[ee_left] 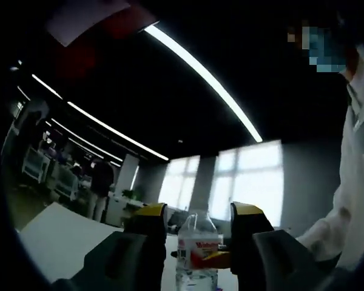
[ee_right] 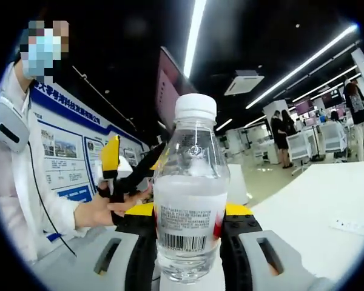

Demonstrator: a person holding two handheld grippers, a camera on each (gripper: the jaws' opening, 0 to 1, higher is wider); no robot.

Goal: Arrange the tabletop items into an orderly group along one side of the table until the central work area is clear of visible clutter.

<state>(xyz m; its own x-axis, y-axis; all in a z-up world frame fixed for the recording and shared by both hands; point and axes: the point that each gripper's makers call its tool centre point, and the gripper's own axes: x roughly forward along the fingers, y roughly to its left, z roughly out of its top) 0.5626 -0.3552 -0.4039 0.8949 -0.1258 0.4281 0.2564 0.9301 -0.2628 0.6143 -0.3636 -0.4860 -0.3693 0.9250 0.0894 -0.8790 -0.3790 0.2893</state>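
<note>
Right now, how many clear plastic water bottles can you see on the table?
1: the clear plastic water bottle with a white cap stands upright on the white table, between the right gripper's jaws. The left gripper view shows the same bottle. Others may be out of frame.

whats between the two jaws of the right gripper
In the right gripper view, a clear plastic water bottle with a white cap stands upright between them, held by the right gripper.

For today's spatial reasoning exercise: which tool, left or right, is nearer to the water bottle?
Right. The right tool has its jaws on either side of the water bottle, apparently gripping it. The left tool sits open, with the bottle standing a little beyond its jaw tips.
</note>
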